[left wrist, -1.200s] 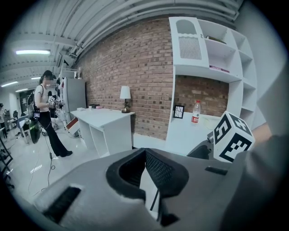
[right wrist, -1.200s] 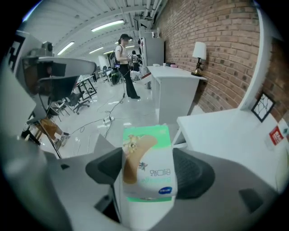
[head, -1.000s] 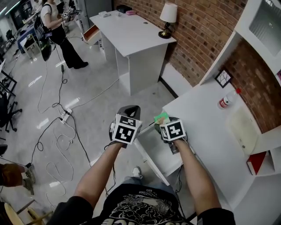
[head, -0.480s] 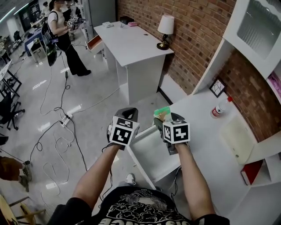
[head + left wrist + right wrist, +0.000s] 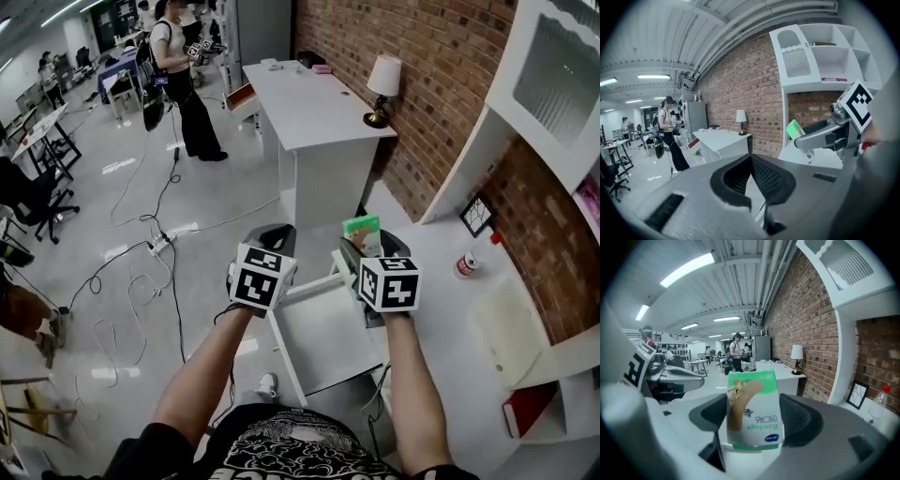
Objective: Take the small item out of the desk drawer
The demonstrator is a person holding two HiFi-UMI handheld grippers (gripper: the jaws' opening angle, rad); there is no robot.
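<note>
A small green and white bandage box (image 5: 361,226) stands between the jaws of my right gripper (image 5: 363,247), which is shut on it above the far right corner of the open white drawer (image 5: 323,330). In the right gripper view the box (image 5: 753,411) sits upright between the pads, with my right gripper (image 5: 752,430) closed round its lower part. My left gripper (image 5: 273,241) hovers over the drawer's left edge, jaws together and holding nothing. The left gripper view shows its pads (image 5: 757,176) meeting, and the box (image 5: 793,129) off to the right.
The white desk (image 5: 450,309) carries a red-capped bottle (image 5: 466,264) and a small picture frame (image 5: 476,214) near the brick wall. A second white desk (image 5: 323,108) with a lamp (image 5: 383,87) stands ahead. Cables (image 5: 141,281) lie on the floor at left; a person (image 5: 183,80) stands far off.
My right gripper has risen with the bandage box, from low at the drawer to higher above its far corner. The left gripper stays alongside, and the head view has tilted upward.
</note>
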